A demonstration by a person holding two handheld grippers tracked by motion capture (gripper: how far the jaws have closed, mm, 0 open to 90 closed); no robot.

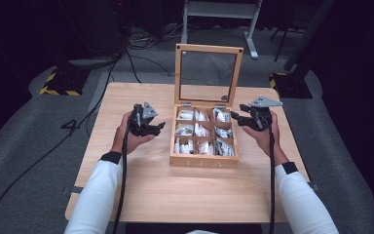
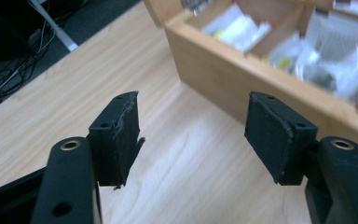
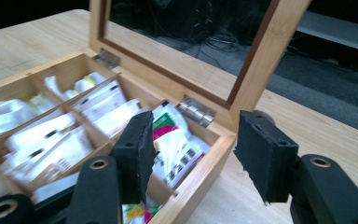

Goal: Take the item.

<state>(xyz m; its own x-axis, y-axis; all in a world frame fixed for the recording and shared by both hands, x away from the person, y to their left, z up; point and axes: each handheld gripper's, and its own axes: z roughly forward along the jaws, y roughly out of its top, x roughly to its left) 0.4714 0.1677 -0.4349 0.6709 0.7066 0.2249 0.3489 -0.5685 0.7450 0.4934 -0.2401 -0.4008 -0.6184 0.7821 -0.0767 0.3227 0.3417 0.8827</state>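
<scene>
1. I'm looking down on a light wooden table (image 1: 141, 190) standing on grey floor in a dark room, with cables trailing across the floor behind it.
2. A wooden tea box (image 1: 204, 161) is sitting near the middle of the table, lettered TEA on its front wall, and its glass-paned lid (image 1: 208, 74) is standing upright at the back on metal hinges (image 3: 196, 111).
3. Inside, the compartments are holding white sachets (image 1: 202, 130); one in the right gripper view is showing a green and pink print (image 3: 170, 133).
4. My left gripper (image 1: 158, 127) is hovering just left of the box, jaws spread wide and gripping nothing; in its own view I'm seeing bare tabletop between the black pads (image 2: 123, 135), and the left pad's edge is looking ragged.
5. My right gripper (image 1: 235, 118) is hanging at the box's right rear corner, jaws parted and empty, one pad (image 3: 137, 149) over the back-corner compartment and the other outside the box wall.
6. White sleeves (image 1: 97, 195) are coming in from the bottom edge.
</scene>
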